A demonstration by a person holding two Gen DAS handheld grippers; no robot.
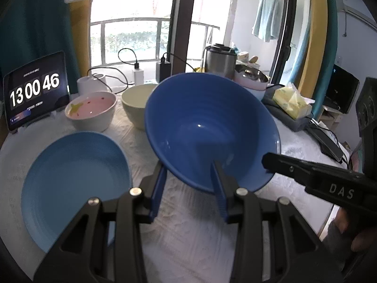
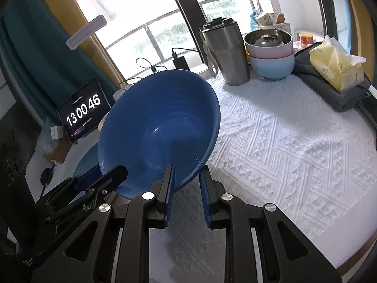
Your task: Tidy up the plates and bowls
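A dark blue bowl [image 1: 207, 127] is held tilted above the white tablecloth, its opening facing me. My left gripper [image 1: 189, 167] is shut on its near rim, one finger inside and one outside. My right gripper [image 2: 187, 172] is shut on the same bowl [image 2: 160, 129] at another part of the rim; its finger [image 1: 294, 167] shows at the right of the left wrist view. A light blue plate [image 1: 75, 179] lies flat at the left. A white bowl with pink inside [image 1: 92, 110] and a pale green bowl [image 1: 136, 105] stand behind.
A steel tumbler [image 2: 226, 52] and a stack of steel, pink and light blue bowls [image 2: 271, 52] stand at the back. A yellow tissue pack [image 2: 334, 66] lies on a grey cloth at the right. A tablet clock [image 1: 35, 89] stands at the left, with chargers and cables by the window.
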